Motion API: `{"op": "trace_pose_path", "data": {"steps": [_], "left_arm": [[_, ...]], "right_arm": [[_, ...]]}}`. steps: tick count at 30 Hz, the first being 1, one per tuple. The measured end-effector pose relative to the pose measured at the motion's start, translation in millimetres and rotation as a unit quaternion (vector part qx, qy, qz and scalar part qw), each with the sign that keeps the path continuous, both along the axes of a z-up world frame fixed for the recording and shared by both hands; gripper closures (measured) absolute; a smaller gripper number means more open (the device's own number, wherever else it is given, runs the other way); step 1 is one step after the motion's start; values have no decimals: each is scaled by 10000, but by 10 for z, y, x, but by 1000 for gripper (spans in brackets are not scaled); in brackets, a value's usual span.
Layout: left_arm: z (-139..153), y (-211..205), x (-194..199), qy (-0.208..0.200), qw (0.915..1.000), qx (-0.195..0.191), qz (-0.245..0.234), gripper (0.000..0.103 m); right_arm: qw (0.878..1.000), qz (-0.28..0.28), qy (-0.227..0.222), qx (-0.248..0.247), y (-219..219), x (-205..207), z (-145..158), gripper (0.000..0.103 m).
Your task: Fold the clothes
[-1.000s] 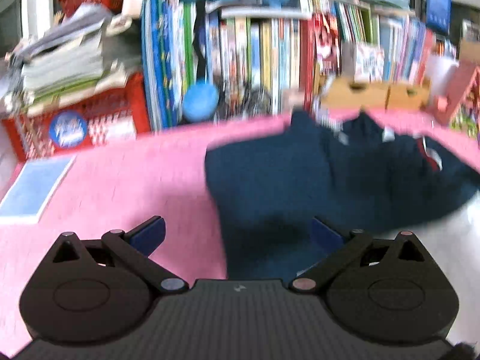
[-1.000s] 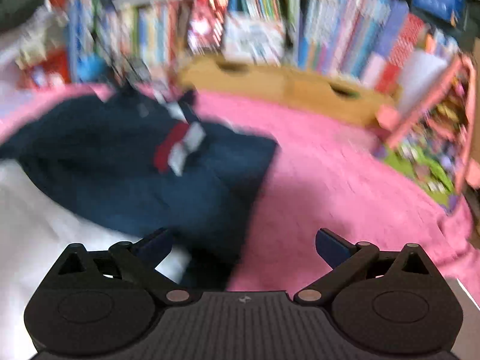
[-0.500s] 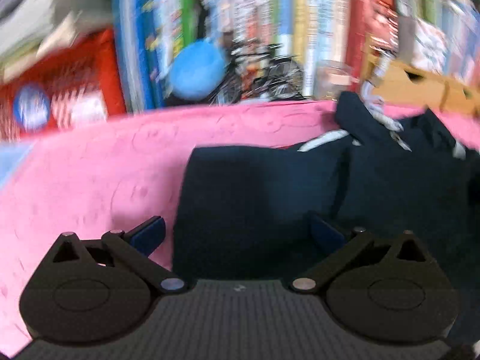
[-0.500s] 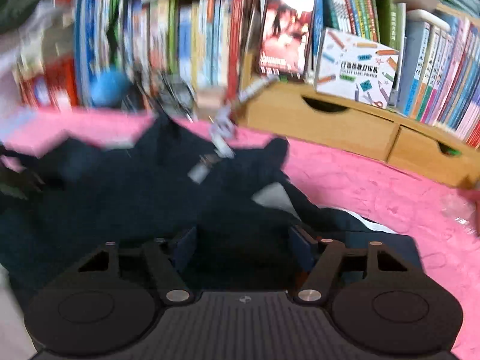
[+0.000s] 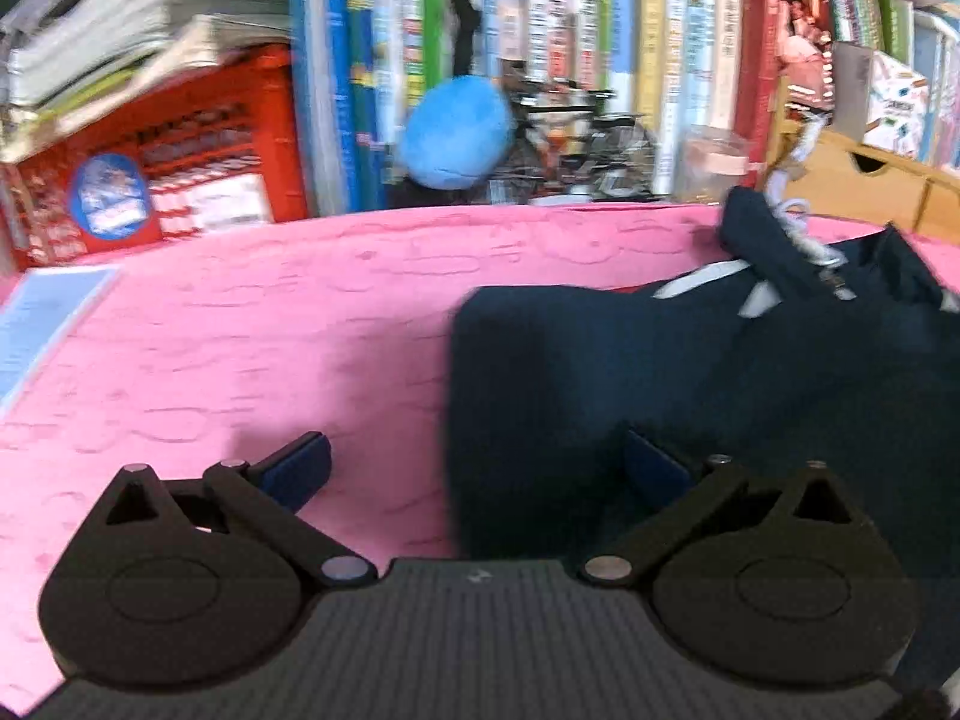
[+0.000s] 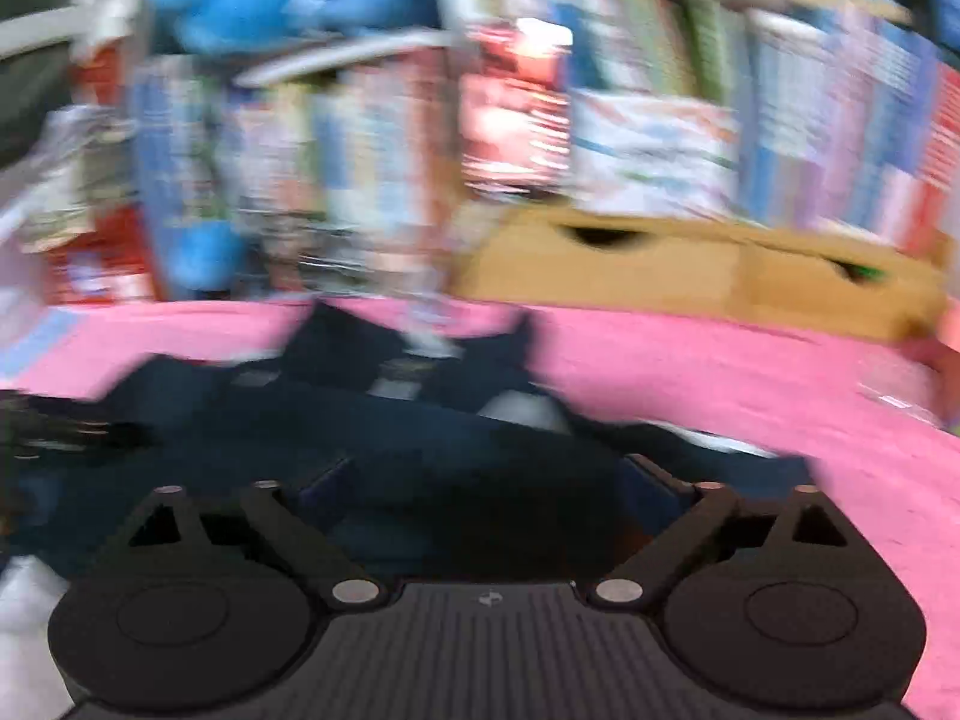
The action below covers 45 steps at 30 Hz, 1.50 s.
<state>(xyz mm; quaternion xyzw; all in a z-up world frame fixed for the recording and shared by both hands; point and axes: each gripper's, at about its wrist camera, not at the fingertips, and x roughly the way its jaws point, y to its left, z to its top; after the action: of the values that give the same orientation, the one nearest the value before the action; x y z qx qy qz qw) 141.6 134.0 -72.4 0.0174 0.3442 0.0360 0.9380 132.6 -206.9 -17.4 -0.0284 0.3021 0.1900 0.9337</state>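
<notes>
Garment: navy top (image 5: 690,372) lies on the pink mat (image 5: 240,348), toward its far edge near the books (image 5: 540,30); white cords at its collar.
Left gripper (image 5: 474,462): jaws wide, straddling the garment's left edge, one pad over bare mat, nothing gripped.
Right gripper (image 6: 486,480): jaws have just been opening, now wide over navy cloth, nothing clamped; view blurred.
Far edge: wooden drawer box (image 6: 690,270), red crate (image 5: 162,168).

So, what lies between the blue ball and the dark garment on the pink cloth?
Only bare pink cloth lies between the blue ball and the dark garment; the left wrist view shows it.
</notes>
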Motion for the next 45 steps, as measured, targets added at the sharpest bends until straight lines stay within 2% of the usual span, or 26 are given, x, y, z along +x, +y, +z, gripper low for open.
{"op": "trace_pose_path", "data": {"steps": [3, 7, 9, 11, 14, 16, 18, 19, 21, 22, 23, 25, 27, 29, 30, 31, 33, 35, 37, 39, 41, 45], "left_arm": [[40, 227, -112, 6, 9995, 106, 283, 0], [218, 435, -362, -44, 9984, -136, 540, 2], [368, 370, -596, -378, 9989, -262, 17, 2], [473, 128, -777, -580, 9962, -195, -617, 0], [403, -326, -823, -483, 9909, 253, -1234, 0], [213, -557, -740, -223, 9887, 844, -1222, 0], [129, -475, -728, -179, 9914, 633, -1130, 0], [89, -433, -723, -156, 9926, 533, -1079, 0], [64, -305, -726, -98, 9954, 543, -789, 0], [11, -306, -773, -208, 9925, 997, -670, 0], [-4, -252, -838, -363, 9890, 1255, -688, 0], [4, -106, -896, -329, 9903, 1229, -555, 0], [23, 66, -919, -210, 9958, 819, -349, 0], [40, 120, -969, -214, 9966, 767, -227, 0], [48, 145, -992, -214, 9969, 744, -168, 0], [66, 136, -983, -177, 9966, 789, -134, 0], [126, 127, -963, -64, 9965, 830, -43, 0], [237, 129, -1001, -66, 9977, 676, 52, 2], [399, 102, -1029, -308, 9992, 257, -25, 2], [538, -49, -1001, -468, 9985, -47, -291, 2], [593, -299, -943, -572, 9966, 38, -596, 1], [529, -889, -756, -538, 9907, 302, -1215, 1]], "right_arm": [[9982, 525, 108, -279, 393, -83, -63, 5], [9969, 511, 578, -152, 543, -33, -277, 5], [9970, 421, 647, 68, 489, -11, -281, 5], [9969, 351, 657, 253, 425, -7, -258, 5], [9964, 369, 669, 366, 412, -3, -226, 5], [9971, 467, 608, -5, 508, -46, -239, 5], [9961, 405, 399, -679, 604, -134, -275, 5], [9952, 374, 314, -844, 584, -163, -282, 5], [9953, 196, 375, -871, 384, -160, -281, 5], [9956, 117, 404, -835, 253, -145, -273, 9], [9960, 145, 439, -762, 116, -138, -265, 14], [9963, 274, 407, -702, -79, -187, -246, 37], [9966, 400, 326, -635, -182, -284, -206, 39], [9982, 393, 286, -356, -271, -359, -161, 34], [9989, 320, 305, -150, -320, -392, -125, 19], [9993, 235, 287, 42, -355, -421, -82, 11], [9992, 274, 96, 290, -366, -467, 8, 11], [9998, 153, -35, 104, -305, -449, 37, 11], [9998, -91, -45, -196, -225, -374, 14, 11], [9989, -249, 39, -396, -136, -291, -49, 11], [9983, -278, 260, -449, -34, -198, -169, 11], [9958, -335, 90, -849, 159, -232, -332, 2]]}}
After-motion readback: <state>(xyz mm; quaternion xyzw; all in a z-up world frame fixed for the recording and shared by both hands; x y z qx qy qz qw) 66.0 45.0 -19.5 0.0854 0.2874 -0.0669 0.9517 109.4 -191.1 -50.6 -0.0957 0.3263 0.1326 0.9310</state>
